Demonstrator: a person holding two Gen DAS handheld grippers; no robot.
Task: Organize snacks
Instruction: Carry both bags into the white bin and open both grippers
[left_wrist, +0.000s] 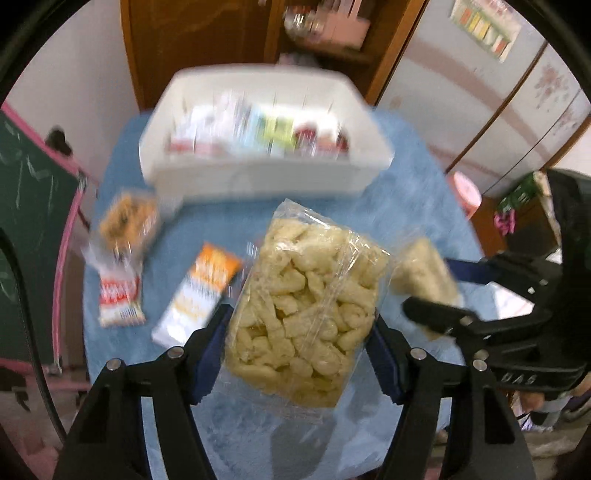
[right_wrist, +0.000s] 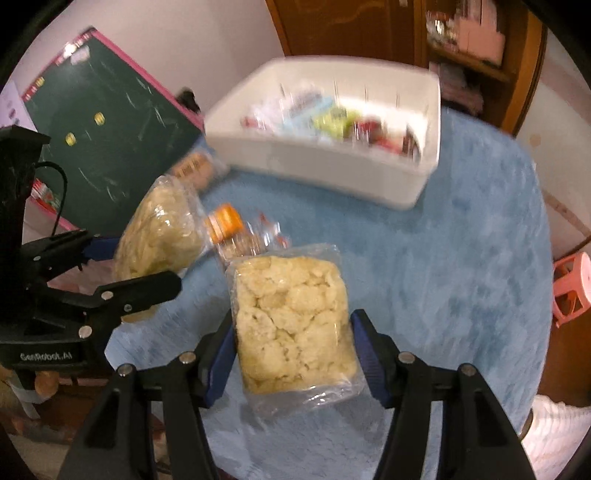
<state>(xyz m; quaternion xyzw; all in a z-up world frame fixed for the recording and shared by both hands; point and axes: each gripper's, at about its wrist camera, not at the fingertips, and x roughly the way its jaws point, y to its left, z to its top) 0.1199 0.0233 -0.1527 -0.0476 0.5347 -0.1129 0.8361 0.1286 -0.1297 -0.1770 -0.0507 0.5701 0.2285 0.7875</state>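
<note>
My left gripper (left_wrist: 301, 328) is shut on a clear bag of pale puffed sticks (left_wrist: 306, 306) and holds it above the blue table (left_wrist: 417, 195). My right gripper (right_wrist: 293, 332) is shut on a clear bag of pale crackers (right_wrist: 291, 321), also lifted. Each gripper shows in the other's view: the right gripper (left_wrist: 439, 291) with its bag (left_wrist: 421, 273), the left gripper (right_wrist: 122, 266) with its bag (right_wrist: 159, 229). A white bin (left_wrist: 266, 173) with several snack packs stands at the far side; it also shows in the right wrist view (right_wrist: 332, 166).
On the table lie an orange-white pack (left_wrist: 199, 295), a red-white pack (left_wrist: 118, 295) and a brown snack bag (left_wrist: 127, 218). A green chalkboard (right_wrist: 110, 147) stands left of the table. A pink stool (right_wrist: 572, 288) is at the right. A wooden cabinet (left_wrist: 207, 40) is behind.
</note>
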